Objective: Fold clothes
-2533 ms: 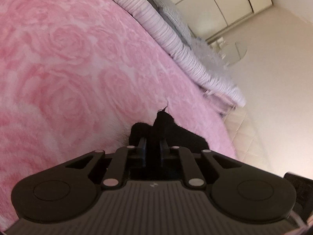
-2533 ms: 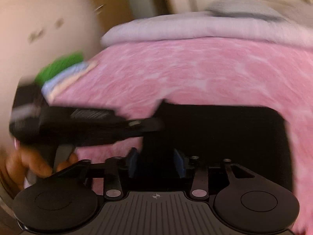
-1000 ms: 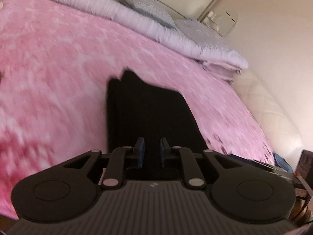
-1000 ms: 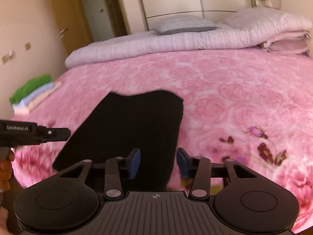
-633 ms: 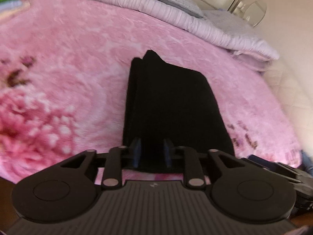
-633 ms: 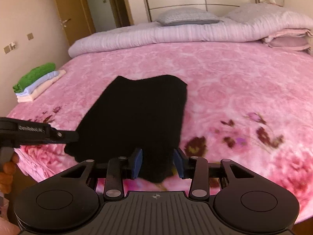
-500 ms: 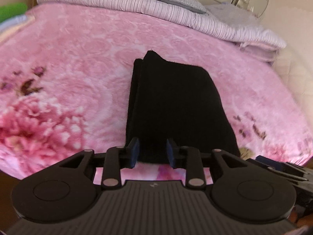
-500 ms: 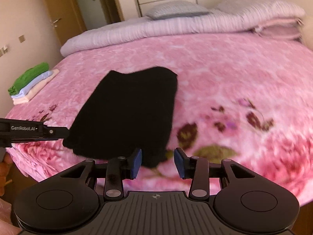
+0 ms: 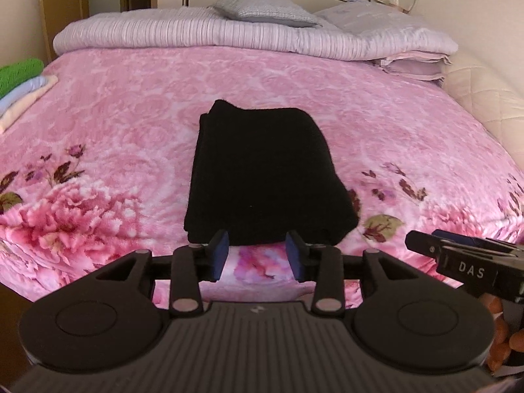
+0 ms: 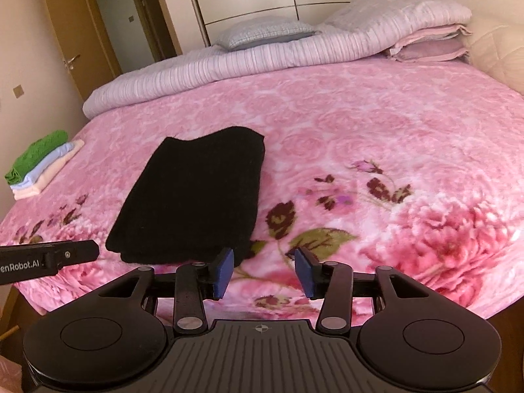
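Clothing folded into a black rectangle is seen lying flat on the pink flowered blanket of a bed, near the blanket's front edge, with its layered fold edges shown along the left side in the left wrist view. The left tongs are held just in front of the garment's near edge, their blue pads set apart and still being opened; nothing is gripped between them, and only blanket is seen in the gap. The right tongs are held to the right of the garment's near corner, over a printed leaf and flower pattern, their jaws likewise being spread wider, with nothing between them. In the right wrist view the tip of the left tongs is seen at the left edge, apart from the garment. A small stack of folded items, green on top, pale blue and cream beneath, is placed at the far left edge of the bed, well apart from the black garment. A striped lilac quilt is laid across the head of the bed, with a grey pillow on it and folded pink bedding at the right. A wooden door is visible behind.
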